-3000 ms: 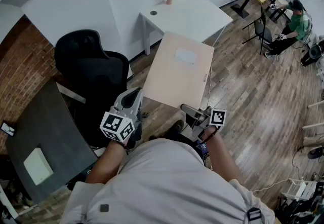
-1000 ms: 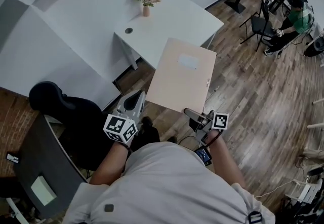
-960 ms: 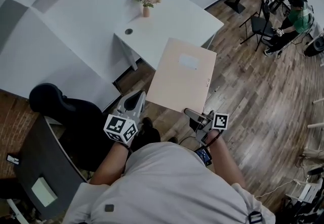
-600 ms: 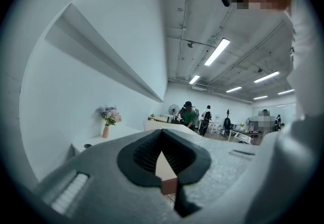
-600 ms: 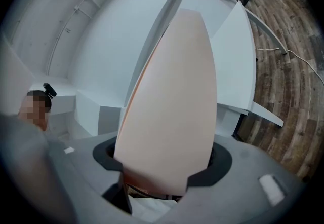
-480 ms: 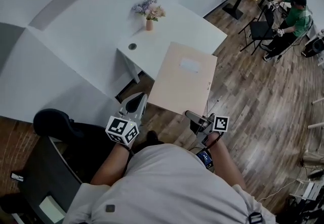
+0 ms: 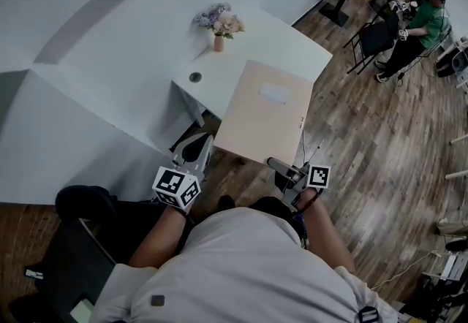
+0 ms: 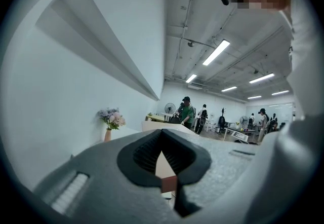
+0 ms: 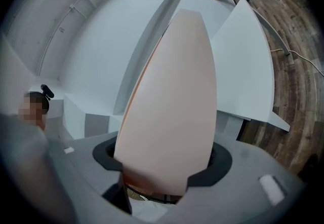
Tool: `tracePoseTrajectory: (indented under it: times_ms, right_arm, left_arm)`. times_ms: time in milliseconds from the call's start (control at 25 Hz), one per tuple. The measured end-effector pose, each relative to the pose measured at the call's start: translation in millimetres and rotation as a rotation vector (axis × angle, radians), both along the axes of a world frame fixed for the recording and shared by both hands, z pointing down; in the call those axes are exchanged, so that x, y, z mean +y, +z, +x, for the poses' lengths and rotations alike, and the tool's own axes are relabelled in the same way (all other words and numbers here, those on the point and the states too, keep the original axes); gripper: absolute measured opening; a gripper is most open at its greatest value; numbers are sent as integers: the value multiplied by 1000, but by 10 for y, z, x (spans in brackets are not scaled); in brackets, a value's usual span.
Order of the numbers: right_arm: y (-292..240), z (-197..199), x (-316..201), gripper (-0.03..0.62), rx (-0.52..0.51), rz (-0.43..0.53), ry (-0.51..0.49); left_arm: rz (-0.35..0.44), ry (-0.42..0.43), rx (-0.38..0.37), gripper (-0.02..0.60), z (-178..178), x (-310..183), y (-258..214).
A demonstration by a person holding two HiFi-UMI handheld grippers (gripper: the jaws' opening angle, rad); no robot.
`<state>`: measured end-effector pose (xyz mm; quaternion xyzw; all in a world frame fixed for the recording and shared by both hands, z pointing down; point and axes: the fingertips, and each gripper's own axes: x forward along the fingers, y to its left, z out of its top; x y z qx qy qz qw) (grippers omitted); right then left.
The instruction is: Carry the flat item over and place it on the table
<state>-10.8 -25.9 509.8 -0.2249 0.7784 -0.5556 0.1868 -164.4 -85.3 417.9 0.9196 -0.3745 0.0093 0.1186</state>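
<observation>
Person wears a light grey short-sleeved T-shirt (image 7: pixel 248 263). It has a small dark square tag (image 7: pixel 151 300) low on the left and a black buckle (image 7: pixel 363 311) at the right edge. The left gripper (image 7: pixel 194 146) has a pale grey moulded shell, black ribbed pads and a white cube (image 7: pixel 175 188) with black square markers. The right gripper (image 7: pixel 276 165) is darker grey with a matching marker cube (image 7: pixel 316 176). The gripper views show matte grey shells, each with a small white ribbed inset (image 8: pixel 66 195).
</observation>
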Motion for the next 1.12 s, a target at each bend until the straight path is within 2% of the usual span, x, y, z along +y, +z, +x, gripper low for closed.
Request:
tracePoseTrajectory:
  times_ms: [480, 880, 1120]
  right_arm:
    - [131, 186, -720, 327, -5, -33, -36]
    - [274, 642, -1513, 327, -10, -58, -117]
    - [339, 770, -1829, 327, -15, -54, -185]
  left_arm:
    - [-25, -34, -12, 2, 202, -679, 70]
    - [-21, -100, -22, 0, 750, -1472, 117]
    - [-5, -146, -27, 1, 995, -1756, 160]
